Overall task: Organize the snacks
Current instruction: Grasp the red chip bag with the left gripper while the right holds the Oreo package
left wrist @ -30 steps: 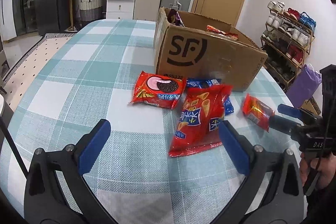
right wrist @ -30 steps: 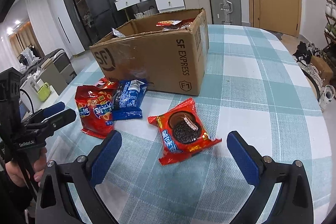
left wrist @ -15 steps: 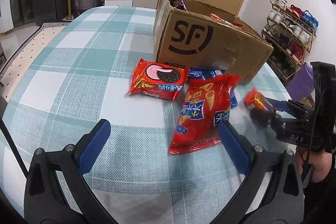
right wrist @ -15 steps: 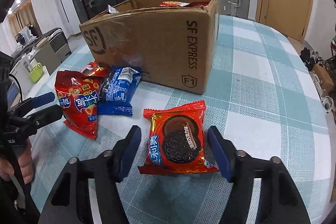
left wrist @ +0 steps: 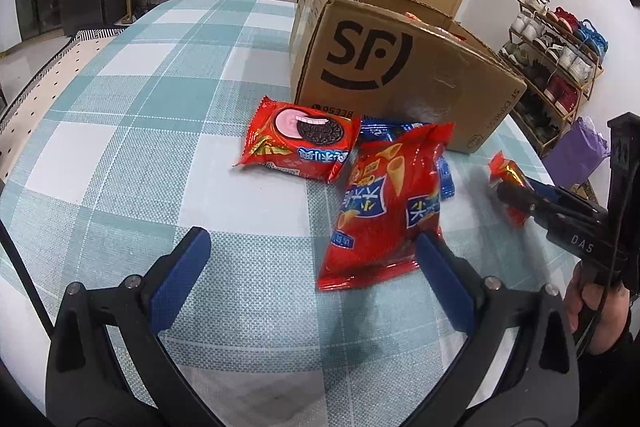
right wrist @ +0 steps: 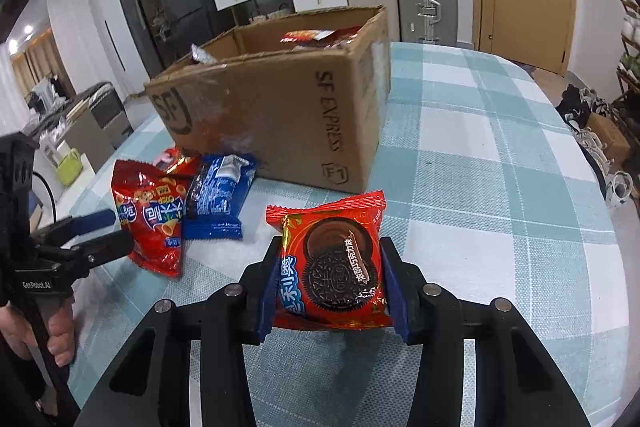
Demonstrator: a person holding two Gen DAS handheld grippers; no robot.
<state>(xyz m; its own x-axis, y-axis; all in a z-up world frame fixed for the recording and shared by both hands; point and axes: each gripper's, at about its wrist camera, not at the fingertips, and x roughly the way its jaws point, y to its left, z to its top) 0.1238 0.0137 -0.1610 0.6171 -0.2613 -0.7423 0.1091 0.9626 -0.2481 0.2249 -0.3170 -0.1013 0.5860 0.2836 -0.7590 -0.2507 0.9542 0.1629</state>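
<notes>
My right fingers (right wrist: 394, 291) had closed from wide apart a second before onto the chocolate Oreo pack (right wrist: 330, 267), now clamped and seemingly just off the table (right wrist: 500, 187), so I judged it ready for the box (right wrist: 280, 123). My left gripper (left wrist: 312, 279) hung open near the chip bag (left wrist: 388, 203), which lay as before.

The left hand-held gripper (left wrist: 310, 275) hangs spread over the desk (left wrist: 132, 131); its right finger touches a red chip bag (left wrist: 388, 203) near the cardboard box (left wrist: 400, 67).
</notes>
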